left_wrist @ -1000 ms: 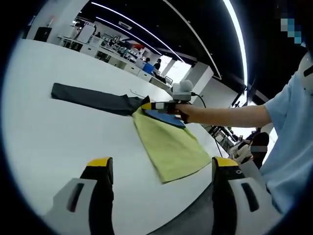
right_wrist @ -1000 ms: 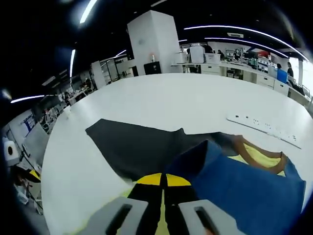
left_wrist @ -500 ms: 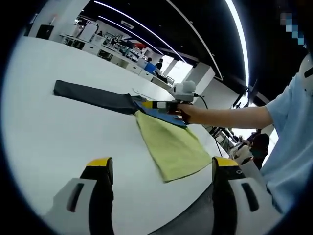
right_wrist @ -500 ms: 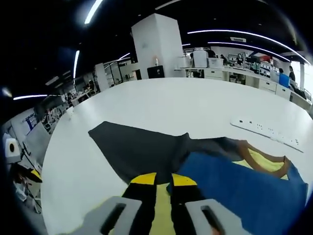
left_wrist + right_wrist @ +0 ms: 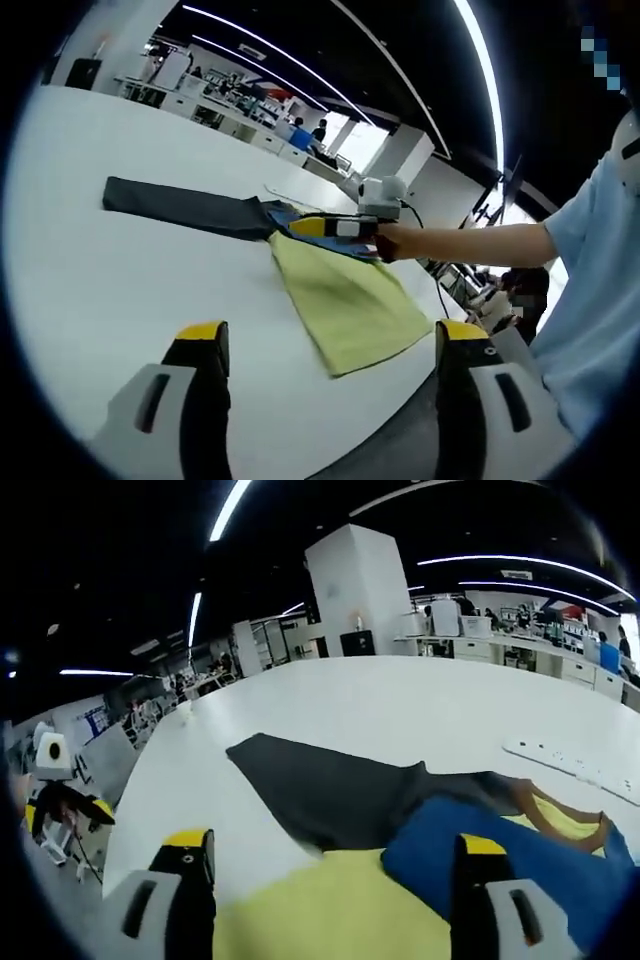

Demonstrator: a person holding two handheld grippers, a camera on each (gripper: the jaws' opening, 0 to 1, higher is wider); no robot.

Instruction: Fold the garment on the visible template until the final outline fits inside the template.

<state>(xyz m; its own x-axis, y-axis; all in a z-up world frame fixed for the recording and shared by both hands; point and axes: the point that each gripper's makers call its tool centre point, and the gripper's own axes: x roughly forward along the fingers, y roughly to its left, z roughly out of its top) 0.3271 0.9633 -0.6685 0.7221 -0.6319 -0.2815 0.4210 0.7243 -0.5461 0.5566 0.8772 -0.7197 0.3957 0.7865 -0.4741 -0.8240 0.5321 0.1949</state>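
A yellow-green garment [image 5: 345, 300] with a blue part [image 5: 500, 865] and a brown-trimmed neck [image 5: 560, 815] lies flat on the white table [image 5: 120, 270]. Its blue end overlaps one end of a long dark grey template sheet [image 5: 180, 200] [image 5: 320, 785]. My right gripper [image 5: 335, 842] stands open just over the garment, with yellow cloth showing between its jaws. In the left gripper view it [image 5: 312, 226] hovers at the garment's blue end, held by a person's hand. My left gripper [image 5: 332, 335] is open, low over the near table, short of the garment.
A white power strip [image 5: 570, 760] lies on the table beyond the garment. The table's near edge [image 5: 400, 410] curves past the garment's corner. A person's arm [image 5: 470, 240] in a light blue sleeve reaches in from the right. Desks and a pillar stand far behind.
My right gripper was shut at the garment's blue edge; its jaws have opened wide and let the cloth lie. The left gripper has stayed open and almost still.
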